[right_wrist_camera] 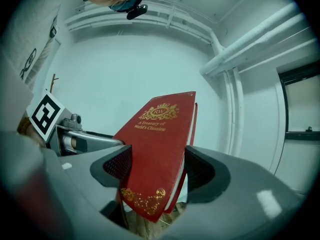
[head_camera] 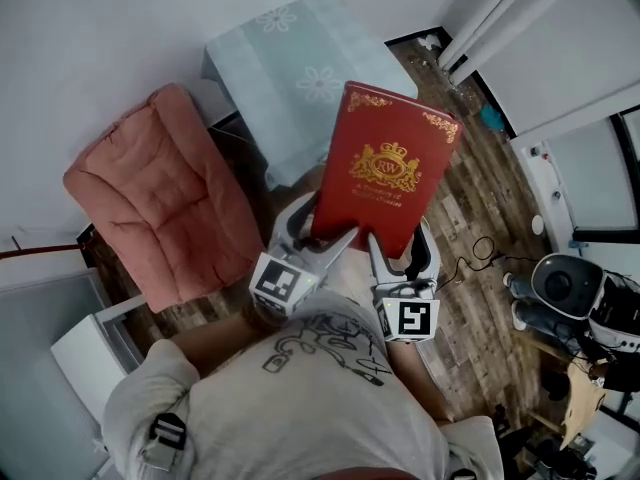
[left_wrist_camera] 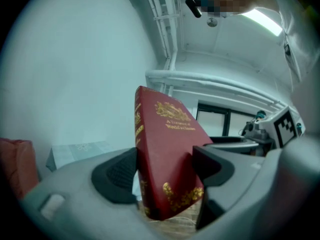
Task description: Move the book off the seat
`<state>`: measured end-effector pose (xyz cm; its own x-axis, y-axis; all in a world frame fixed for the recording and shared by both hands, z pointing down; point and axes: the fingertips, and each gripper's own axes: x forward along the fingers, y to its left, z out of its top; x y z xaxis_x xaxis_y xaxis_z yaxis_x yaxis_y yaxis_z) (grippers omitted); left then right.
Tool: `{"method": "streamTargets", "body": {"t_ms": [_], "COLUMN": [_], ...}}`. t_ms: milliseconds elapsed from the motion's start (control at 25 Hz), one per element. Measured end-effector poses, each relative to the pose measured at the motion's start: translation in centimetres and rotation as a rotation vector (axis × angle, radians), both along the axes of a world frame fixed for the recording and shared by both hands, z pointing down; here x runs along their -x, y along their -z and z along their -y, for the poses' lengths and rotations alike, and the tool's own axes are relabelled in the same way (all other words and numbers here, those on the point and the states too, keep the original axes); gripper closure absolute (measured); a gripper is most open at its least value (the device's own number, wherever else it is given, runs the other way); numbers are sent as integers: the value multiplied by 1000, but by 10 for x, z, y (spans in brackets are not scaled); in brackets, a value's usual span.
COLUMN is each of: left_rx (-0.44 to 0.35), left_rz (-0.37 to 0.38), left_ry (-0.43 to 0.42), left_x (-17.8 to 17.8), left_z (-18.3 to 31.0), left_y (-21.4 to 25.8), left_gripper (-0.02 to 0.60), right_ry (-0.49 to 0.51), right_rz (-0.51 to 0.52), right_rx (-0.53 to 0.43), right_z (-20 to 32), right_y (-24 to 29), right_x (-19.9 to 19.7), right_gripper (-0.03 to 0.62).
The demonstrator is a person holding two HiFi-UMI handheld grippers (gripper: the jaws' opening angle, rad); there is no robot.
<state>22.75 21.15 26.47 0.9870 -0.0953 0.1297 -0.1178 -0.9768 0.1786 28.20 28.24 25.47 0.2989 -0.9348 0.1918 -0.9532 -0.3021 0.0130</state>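
A red hardcover book with gold print is held up in the air, tilted, above the floor. My left gripper is shut on its lower left edge, the book standing between the black pads. My right gripper is shut on the lower right edge, and the book fills the gap between its jaws. The seat, a pink cushioned armchair, lies to the left and below, apart from the book.
A small table with a pale floral cloth stands beyond the armchair. Wood floor with a cable runs to the right. A round black-and-white device sits at the right edge. A white box is at lower left.
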Motion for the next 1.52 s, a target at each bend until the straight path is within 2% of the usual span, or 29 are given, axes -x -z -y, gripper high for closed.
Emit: {"method": "streamTargets", "body": {"t_ms": [280, 480, 680, 1000, 1200, 1520], "left_rx": [59, 45, 125, 162, 191, 224], "left_rz": [-6, 15, 24, 56, 80, 123], "left_ry": [107, 181, 288, 425, 499, 600], "left_x": [-17, -19, 28, 26, 48, 27], "left_z": [138, 147, 259, 253, 292, 301], "left_y": [0, -1, -29, -31, -62, -96], "left_gripper": [238, 238, 238, 239, 239, 236], "right_ry": [125, 210, 314, 442, 528, 632], "right_rz": [-14, -6, 5, 50, 48, 87], "right_rx": [1, -2, 56, 78, 124, 176], "right_z": [145, 158, 279, 283, 329, 345], "right_y": [2, 2, -22, -24, -55, -91], "right_x": [-21, -28, 12, 2, 22, -3], "right_gripper": [260, 260, 260, 260, 260, 260]}}
